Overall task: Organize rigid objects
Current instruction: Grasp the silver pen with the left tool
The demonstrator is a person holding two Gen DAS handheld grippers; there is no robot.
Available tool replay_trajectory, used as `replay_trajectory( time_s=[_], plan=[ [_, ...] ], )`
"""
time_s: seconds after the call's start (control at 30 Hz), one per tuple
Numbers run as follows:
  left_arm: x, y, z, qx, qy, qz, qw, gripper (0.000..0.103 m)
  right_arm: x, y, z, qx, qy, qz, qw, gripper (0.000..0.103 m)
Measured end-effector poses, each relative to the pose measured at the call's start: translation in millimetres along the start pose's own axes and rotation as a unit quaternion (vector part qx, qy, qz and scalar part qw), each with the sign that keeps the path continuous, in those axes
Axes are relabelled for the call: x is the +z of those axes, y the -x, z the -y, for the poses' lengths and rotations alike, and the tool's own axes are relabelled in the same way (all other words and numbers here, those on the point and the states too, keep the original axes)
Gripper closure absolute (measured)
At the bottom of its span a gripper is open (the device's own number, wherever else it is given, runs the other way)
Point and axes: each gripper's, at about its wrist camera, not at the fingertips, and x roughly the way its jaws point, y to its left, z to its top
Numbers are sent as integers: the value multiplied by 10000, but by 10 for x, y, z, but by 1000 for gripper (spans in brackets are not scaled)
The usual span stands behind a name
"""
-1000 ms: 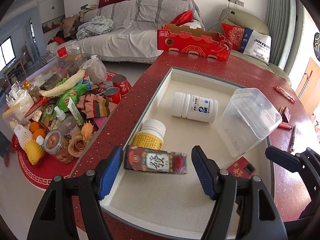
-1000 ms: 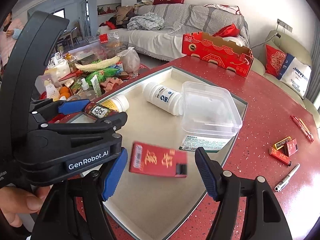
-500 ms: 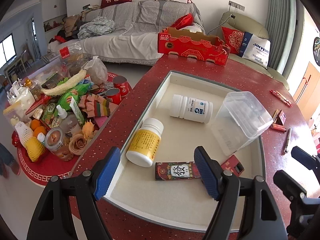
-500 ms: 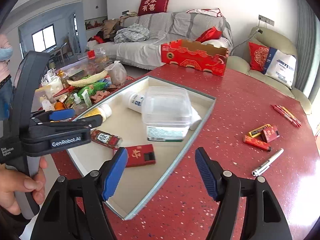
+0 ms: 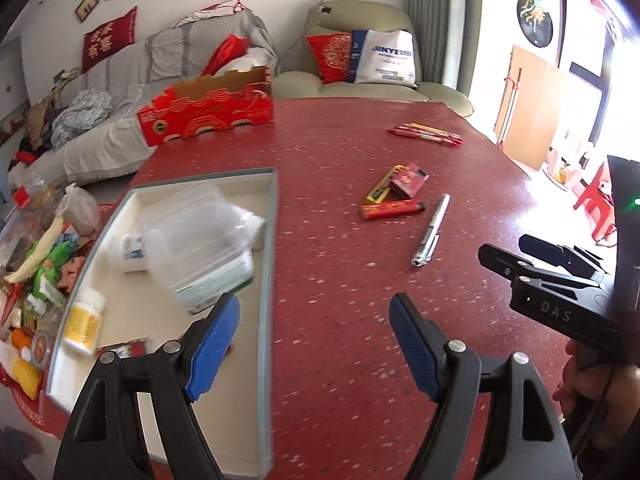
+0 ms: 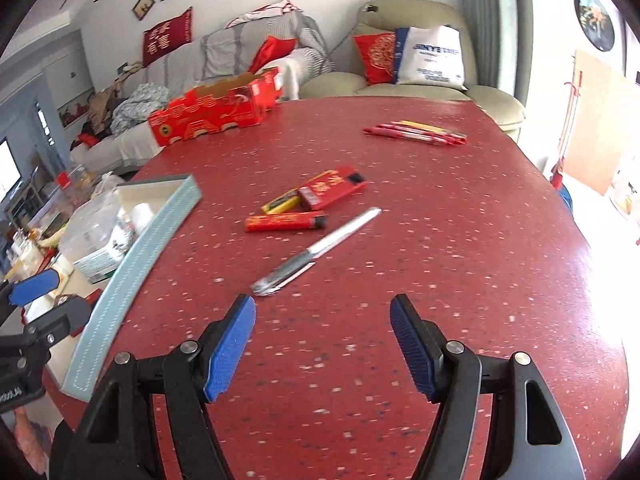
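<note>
Both tools stand with their blue pads apart and nothing between them. The left tool (image 5: 314, 320) hangs over the red surface (image 5: 340, 160), its left pad over the right wall of the grey tray (image 5: 270, 240). The right tool (image 6: 322, 324) hangs over bare surface just near of the silver pen (image 6: 316, 254).

In the tray a clear plastic tub (image 5: 196, 240) lies tipped, covering most of a white bottle (image 5: 128, 248); the bottle's label is blurred. A yellow-labelled bottle (image 5: 84, 320) lies at the near left, and a small dark box (image 5: 124, 350) near of it is partly hidden behind the left tool's arm.

On the open surface, just far of the pen, lie a red stick (image 6: 286, 222), a yellow stick (image 6: 280, 205) and a red box (image 6: 332, 186), the box overlapping the yellow stick's end. Red pens (image 6: 416, 134) lie at the far right and a red carton (image 6: 216, 110) at the far left. Motion blur softens all print.
</note>
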Motion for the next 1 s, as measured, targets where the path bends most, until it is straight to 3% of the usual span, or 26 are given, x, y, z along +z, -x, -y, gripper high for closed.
replay_trajectory(
  time_s=[0.1, 0.3, 0.4, 0.53, 0.57, 0.6, 0.63, 0.67, 0.7, 0.8, 1.0],
  plan=[
    [165, -332, 336, -365, -188, -243, 9989, 23, 8, 9, 299, -109, -328, 51, 9994, 32],
    [433, -927, 889, -601, -959, -531, 9922, 23, -44, -10, 656, -259, -550, 89, 9981, 32],
    [497, -1120, 1028, -569, -1253, -606, 9886, 23, -65, -20, 780, -77, -767, 90, 9970, 32],
    [569, -1297, 1080, -634, -1286, -654, 9875, 24, -79, -10, 851, 91, -925, 143, 9956, 32],
    [582, -1316, 1085, -682, -1255, -627, 9878, 31, -85, -3, 852, 124, -928, 153, 9955, 32],
    [581, -1311, 1063, -878, -1151, -614, 9876, 52, -88, 6, 854, 147, -929, 168, 9954, 32],
    [576, -1300, 1047, -899, -1081, -541, 9886, 65, -90, 8, 854, 168, -929, 182, 9954, 32],
    [569, -1295, 1047, -853, -1105, -498, 9890, 87, -90, 8, 850, 200, -932, 185, 9953, 32],
    [561, -1288, 1048, -857, -1100, -490, 9890, 92, -91, 0, 852, 237, -940, 165, 9952, 32],
    [525, -1252, 1018, -814, -1032, -407, 9905, 92, -88, -30, 852, 313, -931, 75, 9951, 32],
    [341, -1022, 737, -808, -412, -167, 9957, 92, -20, -66, 708, 415, -488, 21, 9979, 32]
  ],
)
